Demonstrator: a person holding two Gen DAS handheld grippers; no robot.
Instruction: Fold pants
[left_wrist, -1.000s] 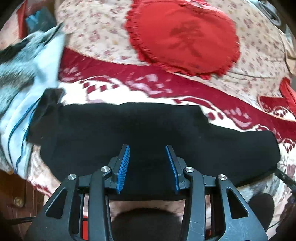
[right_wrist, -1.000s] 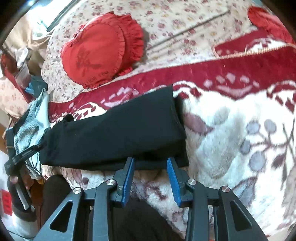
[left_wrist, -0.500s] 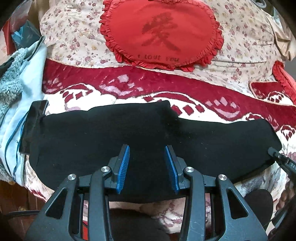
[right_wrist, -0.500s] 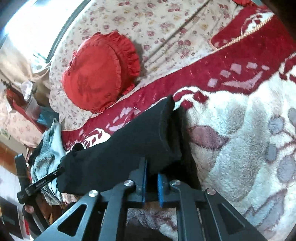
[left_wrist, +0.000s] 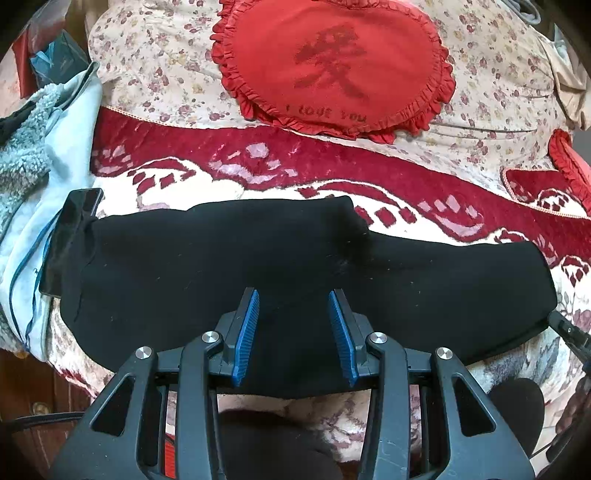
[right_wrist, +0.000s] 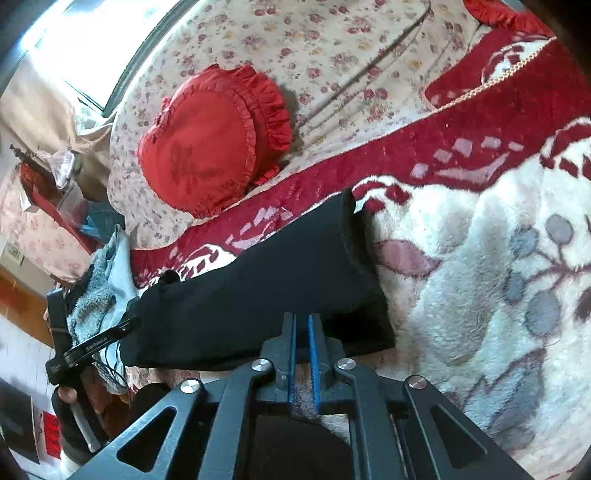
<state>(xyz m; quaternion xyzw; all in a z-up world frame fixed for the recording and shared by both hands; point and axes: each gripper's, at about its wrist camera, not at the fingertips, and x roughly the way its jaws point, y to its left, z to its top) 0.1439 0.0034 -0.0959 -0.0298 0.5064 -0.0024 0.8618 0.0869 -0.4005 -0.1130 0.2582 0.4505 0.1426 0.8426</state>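
Note:
Black pants (left_wrist: 258, 258) lie folded lengthwise in a long strip across the red and white blanket (left_wrist: 369, 173). My left gripper (left_wrist: 293, 295) hovers open over the middle of the strip near its front edge, with nothing pinched between its blue pads. In the right wrist view the pants (right_wrist: 258, 288) run off to the left, and my right gripper (right_wrist: 302, 317) is shut on their near edge at the right end. That end's hem stands slightly raised. The right gripper's tip (left_wrist: 569, 330) shows at the strip's right end in the left view.
A red heart cushion (left_wrist: 332, 62) lies behind the pants on the floral sheet. A dark phone (left_wrist: 74, 229) and a pale blue fleece garment (left_wrist: 44, 155) sit at the strip's left end. Another red cushion (left_wrist: 569, 166) is at the far right. A person's dark knee (left_wrist: 266, 443) is below.
My right gripper shut on the pants' near edge at the right end, and the hem there rose a little. My left gripper shifted slightly along the strip and stayed open.

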